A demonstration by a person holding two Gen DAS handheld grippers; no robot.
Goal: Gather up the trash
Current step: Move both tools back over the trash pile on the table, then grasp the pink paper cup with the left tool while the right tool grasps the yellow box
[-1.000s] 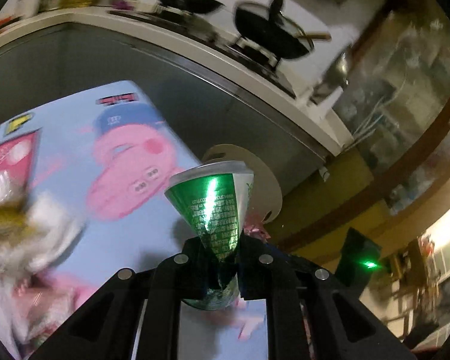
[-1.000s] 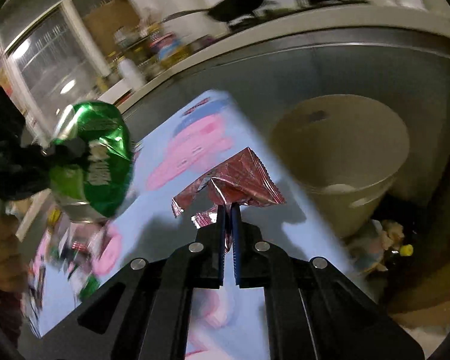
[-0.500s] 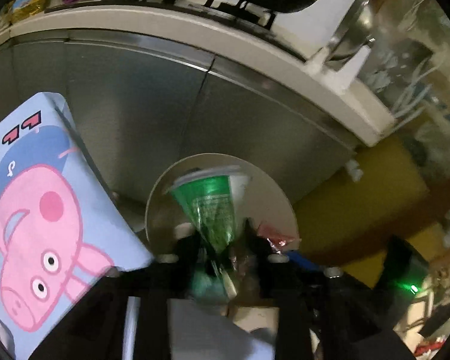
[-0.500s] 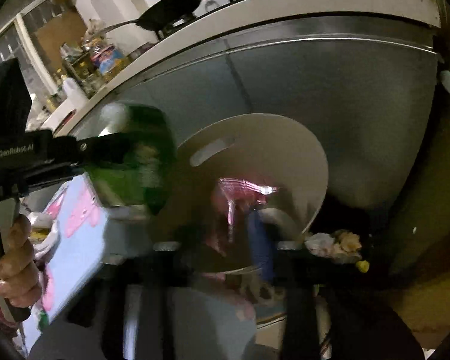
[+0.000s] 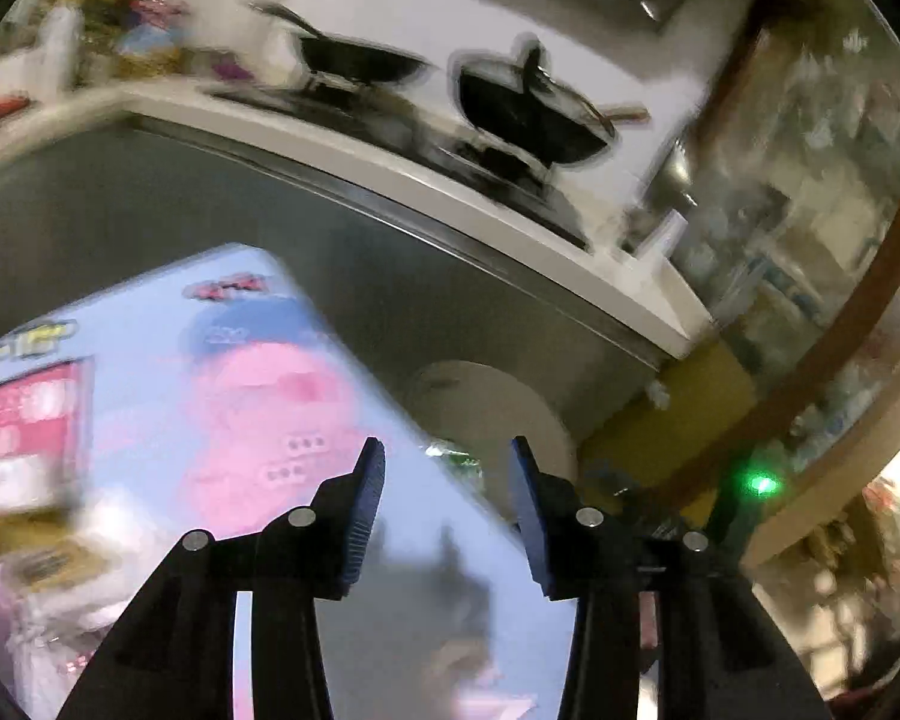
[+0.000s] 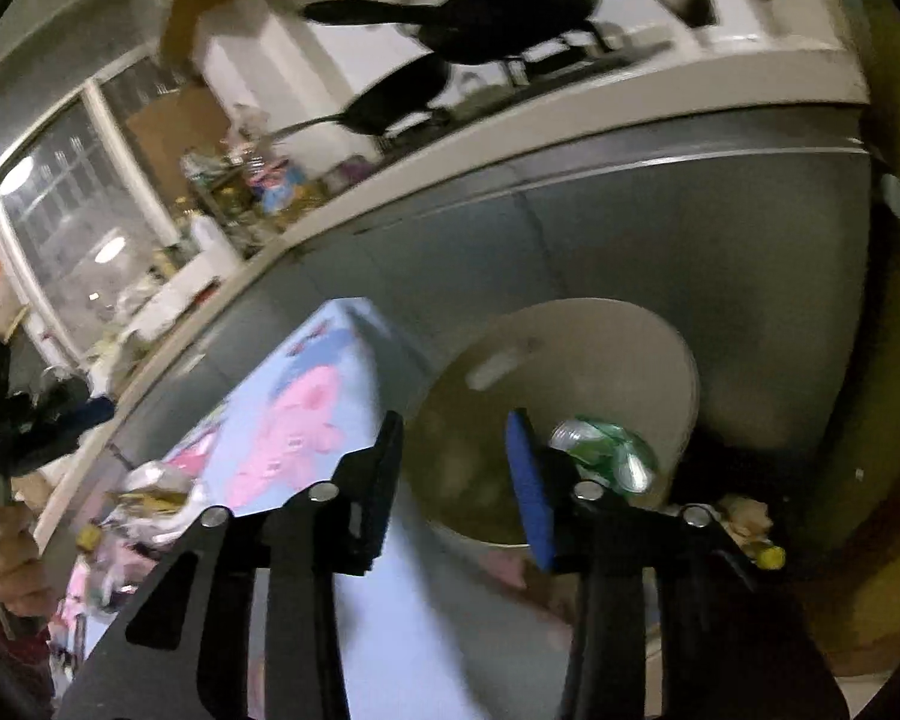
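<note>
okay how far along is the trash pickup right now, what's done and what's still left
Done: the green can lies inside the beige bin. In hand: nothing; the left gripper and right gripper are both open and empty, the right one's jaws having just narrowed partway. Left: crumpled wrappers still sit on the cartoon-print table, so more pickups seem needed.

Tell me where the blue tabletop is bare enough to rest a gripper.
Bare: the blue tabletop ahead of the right gripper, out to its edge beside the bin. Crowded: the wrapper pile along the table's left side.
</note>
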